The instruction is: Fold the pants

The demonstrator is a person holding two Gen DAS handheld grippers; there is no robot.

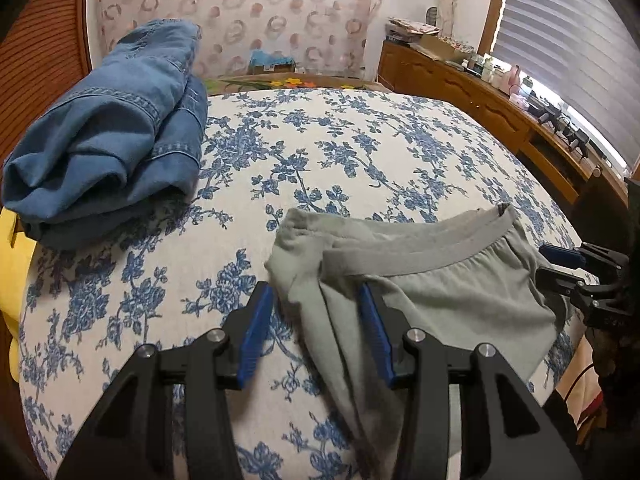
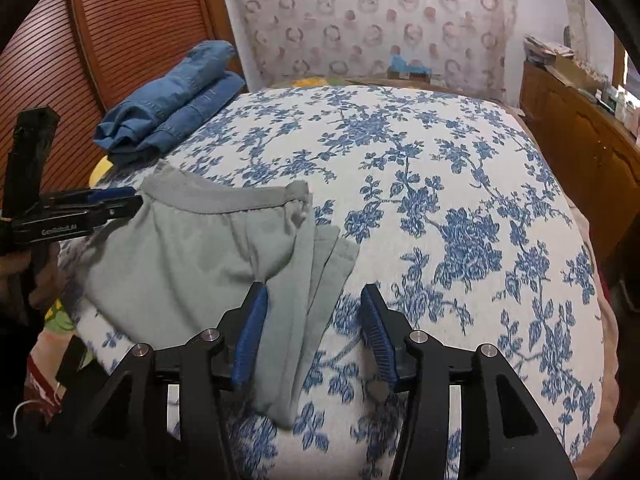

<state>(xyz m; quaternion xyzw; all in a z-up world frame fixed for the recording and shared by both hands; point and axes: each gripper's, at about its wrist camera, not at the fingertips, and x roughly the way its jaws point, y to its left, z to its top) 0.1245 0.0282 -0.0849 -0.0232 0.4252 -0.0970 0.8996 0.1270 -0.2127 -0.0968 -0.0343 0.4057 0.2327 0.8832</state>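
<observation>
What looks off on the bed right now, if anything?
Only the grey pants: bunched near the bed's edge, waistband curved, fabric creased between the open left gripper. Right gripper is open over their other side. The folded jeans look tidy. No spills or damage visible.

Both views are moderately bright, with soft, even indoor light. In the left wrist view daylight comes through the window blind [image 1: 568, 36] at about two o'clock, where a thin strip along the blind's edge is blown out to white. Shadows are faint: a soft dark patch lies under the folded jeans [image 1: 108, 132] at nine o'clock. The fisheye lens bows the bedspread [image 1: 340, 152] into a dome and bends the cupboard [image 1: 480, 108] into a curve. Black vignette fills the corners of both views. The centre is fairly sharp; the wallpaper [image 2: 372, 20] at twelve o'clock looks soft, and the bottom edge is slightly smeared.
</observation>
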